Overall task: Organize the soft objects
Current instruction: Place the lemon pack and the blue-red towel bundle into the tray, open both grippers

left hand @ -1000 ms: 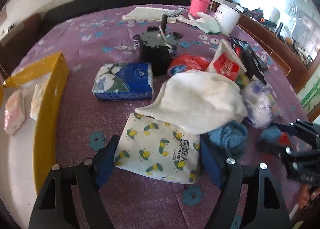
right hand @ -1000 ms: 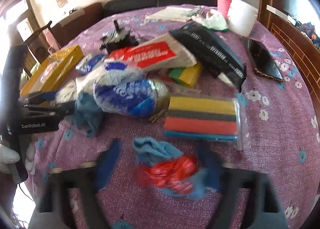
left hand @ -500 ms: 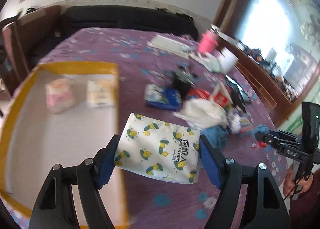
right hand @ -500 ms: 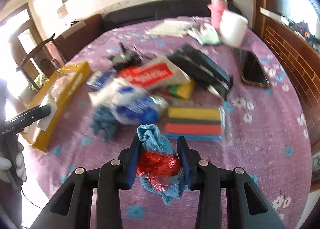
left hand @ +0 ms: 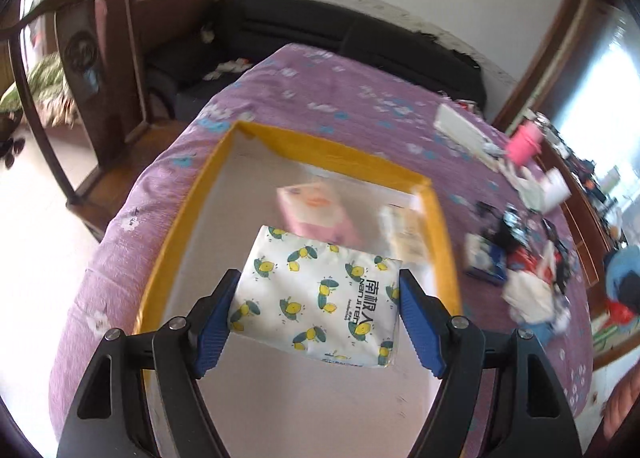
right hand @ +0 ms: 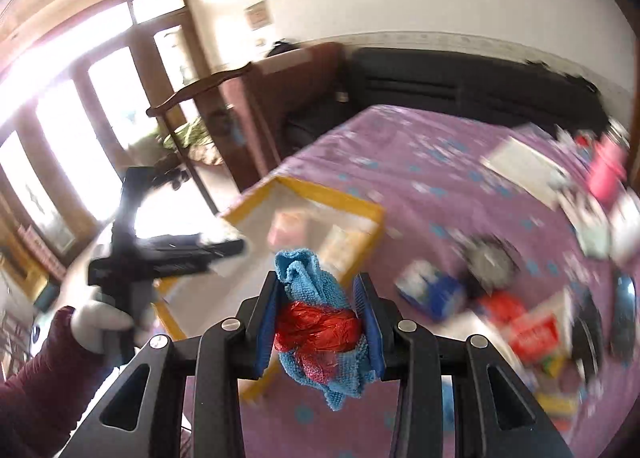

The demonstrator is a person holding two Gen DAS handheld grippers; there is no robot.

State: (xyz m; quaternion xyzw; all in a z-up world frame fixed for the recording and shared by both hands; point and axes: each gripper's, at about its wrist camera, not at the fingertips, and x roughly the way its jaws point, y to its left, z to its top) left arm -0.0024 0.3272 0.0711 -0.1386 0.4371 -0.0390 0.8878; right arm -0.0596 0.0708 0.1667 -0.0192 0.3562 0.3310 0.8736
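Observation:
My left gripper (left hand: 318, 318) is shut on a white tissue pack with a lemon print (left hand: 320, 298) and holds it in the air over the yellow-rimmed tray (left hand: 184, 210). A pink tissue pack (left hand: 316, 210) and a pale packet (left hand: 406, 232) lie in the tray. My right gripper (right hand: 320, 322) is shut on a blue cloth bundled with red plastic (right hand: 320, 322), lifted above the purple table, with the tray (right hand: 360, 210) ahead of it. The left gripper also shows in the right wrist view (right hand: 168, 258).
A blurred pile of packets, a white towel (left hand: 528, 294) and a blue tissue pack (left hand: 486, 262) lies right of the tray. A pink cup (left hand: 524, 142) stands at the far right edge. A black sofa (left hand: 340, 38) and wooden chairs stand beyond the table.
My left gripper has carried the lemon-print pack left, from beside the tray to over it. My right gripper has lifted the blue cloth bundle and swung left toward the tray.

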